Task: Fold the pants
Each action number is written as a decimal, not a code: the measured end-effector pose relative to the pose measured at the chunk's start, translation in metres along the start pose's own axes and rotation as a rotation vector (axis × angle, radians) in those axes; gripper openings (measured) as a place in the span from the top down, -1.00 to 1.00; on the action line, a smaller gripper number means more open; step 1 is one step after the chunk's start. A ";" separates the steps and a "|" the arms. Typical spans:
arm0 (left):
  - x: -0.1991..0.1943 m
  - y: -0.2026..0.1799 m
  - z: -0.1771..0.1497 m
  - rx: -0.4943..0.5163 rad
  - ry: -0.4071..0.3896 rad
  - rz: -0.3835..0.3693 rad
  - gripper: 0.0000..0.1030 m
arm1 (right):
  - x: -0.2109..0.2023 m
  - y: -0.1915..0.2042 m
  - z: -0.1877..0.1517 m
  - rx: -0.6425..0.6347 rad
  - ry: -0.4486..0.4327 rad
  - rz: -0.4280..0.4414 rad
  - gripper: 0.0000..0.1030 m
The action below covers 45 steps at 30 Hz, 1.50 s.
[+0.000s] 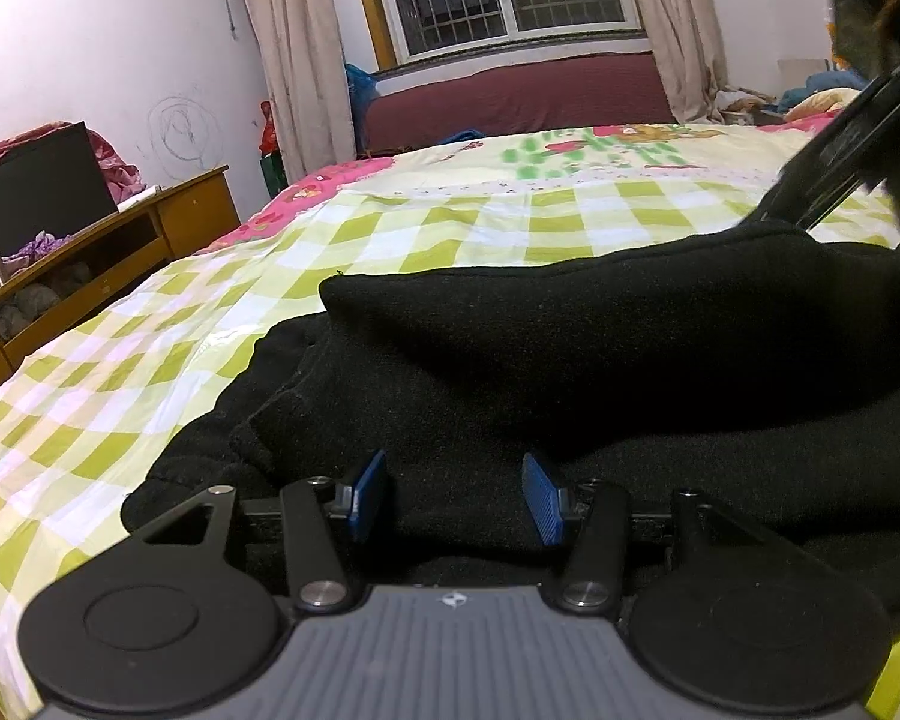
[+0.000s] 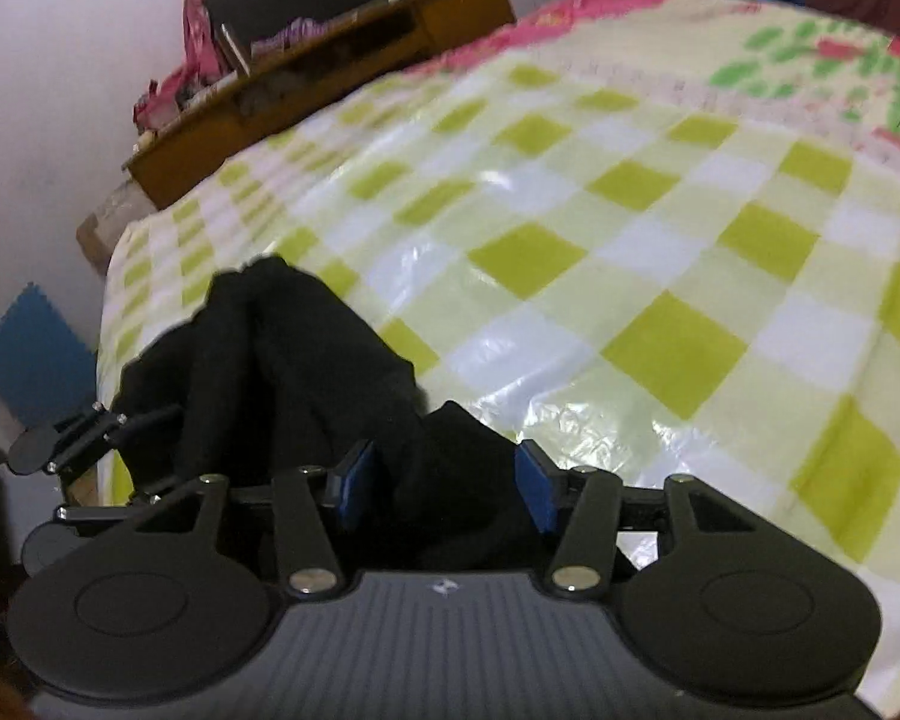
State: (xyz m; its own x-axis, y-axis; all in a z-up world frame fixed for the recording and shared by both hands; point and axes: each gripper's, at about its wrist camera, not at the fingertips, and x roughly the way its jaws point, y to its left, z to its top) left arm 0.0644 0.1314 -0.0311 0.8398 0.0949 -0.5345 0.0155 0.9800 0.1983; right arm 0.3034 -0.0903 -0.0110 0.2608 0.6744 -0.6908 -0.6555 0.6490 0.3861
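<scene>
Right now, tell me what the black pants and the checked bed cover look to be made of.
Black pants: thick, matte knit, likely fleece or sweatshirt cotton; the surface looks fuzzy and takes no glare.
Checked bed cover: printed green and white checks under a glossy, crinkled film, probably a plastic sheet; bright wrinkled highlights show.

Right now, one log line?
stage: mid-fold | pants: black, bunched on checked bedsheet | left tongs: open over fabric | right tongs: open, fabric between

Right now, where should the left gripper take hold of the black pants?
Take the thick folded edge of the pants lying just ahead of the left gripper, coming in low from the near side. That edge stands raised off the checked bedsheet, so open fingers could slide around it.
</scene>
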 end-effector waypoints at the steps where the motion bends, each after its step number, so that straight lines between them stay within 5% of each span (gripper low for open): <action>1: 0.000 0.000 0.000 -0.001 -0.001 -0.002 -0.24 | -0.001 -0.005 0.000 0.026 0.007 0.027 -0.03; 5: 0.000 0.001 -0.002 -0.003 -0.011 -0.006 -0.24 | -0.028 -0.032 0.004 0.153 -0.076 0.168 -0.03; 8: 0.000 0.001 -0.002 0.002 -0.012 -0.007 -0.24 | -0.033 -0.046 0.010 0.189 -0.107 0.150 -0.02; 17: 0.001 -0.001 -0.001 0.018 -0.007 0.000 -0.24 | 0.006 -0.023 0.007 -0.011 0.102 0.110 0.18; 20: 0.001 -0.002 0.000 0.026 -0.003 0.002 -0.25 | 0.010 -0.016 0.003 -0.038 0.128 0.027 0.61; 24: 0.002 -0.003 0.001 0.033 -0.002 0.005 -0.25 | -0.014 -0.004 -0.006 -0.006 0.066 -0.045 0.86; 28: 0.002 -0.003 0.001 0.032 -0.005 0.004 -0.24 | -0.054 -0.005 -0.016 0.110 -0.089 -0.098 0.97; 30: 0.002 -0.002 0.000 0.030 -0.008 0.003 -0.25 | -0.069 -0.014 -0.025 0.200 -0.158 -0.112 0.97; 37: 0.002 -0.001 0.001 0.037 -0.007 0.003 -0.25 | -0.063 -0.033 -0.020 0.212 -0.150 -0.244 0.98; 40: 0.002 -0.001 0.001 0.042 -0.010 0.003 -0.25 | -0.064 -0.045 -0.013 0.258 -0.175 -0.131 0.83; 44: 0.002 -0.001 0.003 0.043 -0.009 0.001 -0.26 | -0.040 -0.040 -0.005 0.218 -0.071 0.001 0.50; 45: 0.002 -0.001 0.002 0.041 -0.009 0.002 -0.26 | -0.030 -0.038 -0.006 0.207 -0.038 -0.002 0.55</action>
State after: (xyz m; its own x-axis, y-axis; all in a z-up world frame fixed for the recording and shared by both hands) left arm 0.0677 0.1304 -0.0305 0.8445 0.0949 -0.5271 0.0362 0.9718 0.2329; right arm 0.3164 -0.1369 -0.0084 0.2912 0.6834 -0.6694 -0.4963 0.7061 0.5050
